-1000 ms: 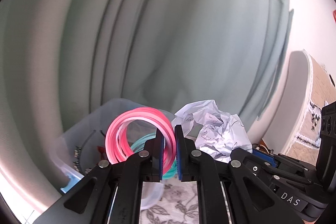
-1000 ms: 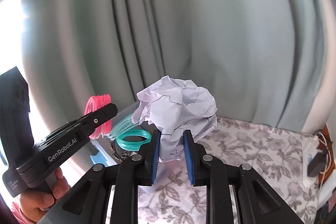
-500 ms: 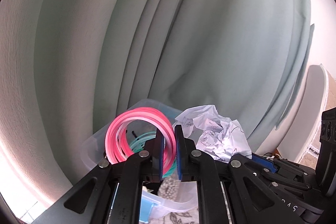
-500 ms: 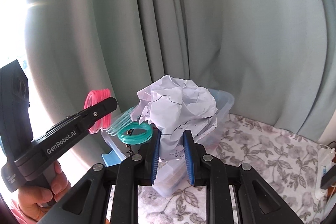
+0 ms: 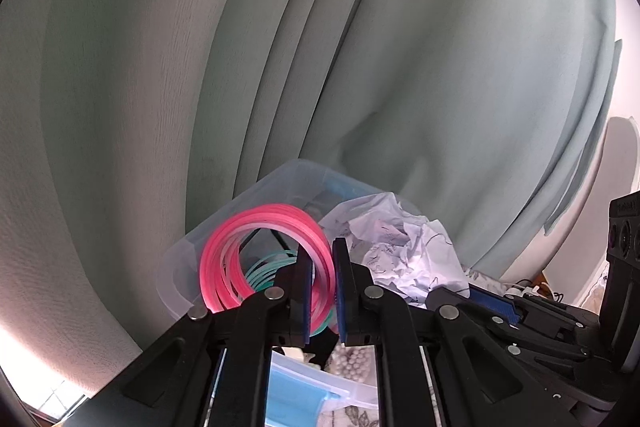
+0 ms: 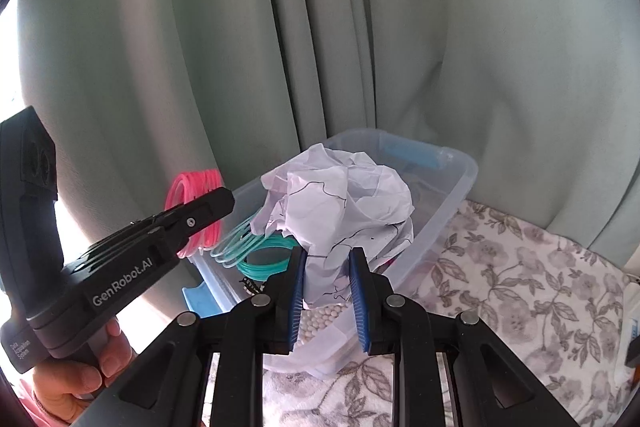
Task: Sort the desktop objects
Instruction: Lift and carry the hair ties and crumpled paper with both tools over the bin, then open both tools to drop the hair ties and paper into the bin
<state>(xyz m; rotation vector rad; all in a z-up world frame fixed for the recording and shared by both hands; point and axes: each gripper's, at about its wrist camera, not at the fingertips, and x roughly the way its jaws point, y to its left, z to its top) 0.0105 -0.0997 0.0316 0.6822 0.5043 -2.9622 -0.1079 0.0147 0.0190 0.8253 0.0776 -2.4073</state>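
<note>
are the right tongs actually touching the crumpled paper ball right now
Touching. The right wrist view shows the right tongs with both blue pads pressed against the lower part of the crumpled paper ball, pinching it between them.

Over the clear plastic bin [image 6: 452, 195], a crumpled paper ball [image 6: 344, 203] and pink and teal rings [image 5: 264, 259] crowd the opening — beads and oddments fill its floor. Curtain [image 6: 360, 27] folds close off the far side; the floral tablecloth [image 6: 520, 287] lies free at right.

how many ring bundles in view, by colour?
2. Pink ring bundle clamped in the left gripper, above the clear bin. Teal ring bundle hangs linked below it, at the bin's near-left corner. More may be hidden under the crumpled paper.
</note>
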